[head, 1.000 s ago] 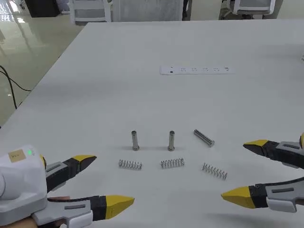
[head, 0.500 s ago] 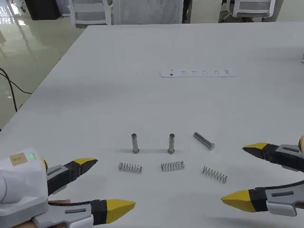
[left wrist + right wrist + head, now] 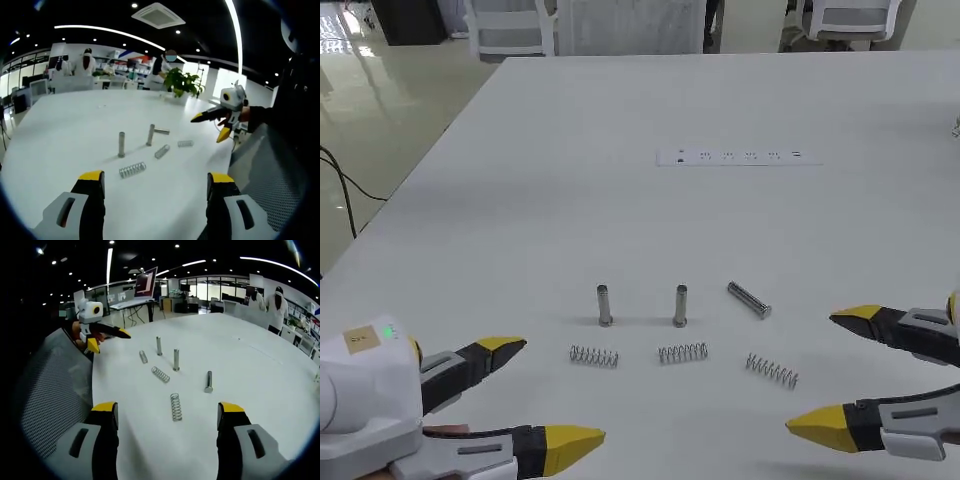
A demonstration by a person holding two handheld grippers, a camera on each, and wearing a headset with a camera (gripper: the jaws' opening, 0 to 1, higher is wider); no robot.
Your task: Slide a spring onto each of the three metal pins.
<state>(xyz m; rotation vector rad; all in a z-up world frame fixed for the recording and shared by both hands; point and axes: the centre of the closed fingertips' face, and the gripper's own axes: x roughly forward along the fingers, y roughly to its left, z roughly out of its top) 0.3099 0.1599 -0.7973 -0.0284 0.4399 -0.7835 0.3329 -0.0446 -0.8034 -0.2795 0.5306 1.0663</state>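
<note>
Springs, three short coils of silvery steel wire, lie loose in a row on the white workbench (image 3: 620, 200): the left spring (image 3: 594, 356), the middle spring (image 3: 683, 352) and the right spring (image 3: 771, 369). At twelve o'clock of the first two, near but apart, two short grey metal pins stand upright, the left pin (image 3: 605, 305) and the middle pin (image 3: 681, 305). The third metal pin (image 3: 749, 299) lies flat at eleven o'clock of the right spring. At seven o'clock in the head view the yellow-tipped grey left gripper (image 3: 564, 391) hovers with jaws spread wide, empty. At four o'clock the matching right gripper (image 3: 810, 372) is likewise agape, holding nothing. A flat white power strip (image 3: 738, 156) sits at twelve o'clock.
</note>
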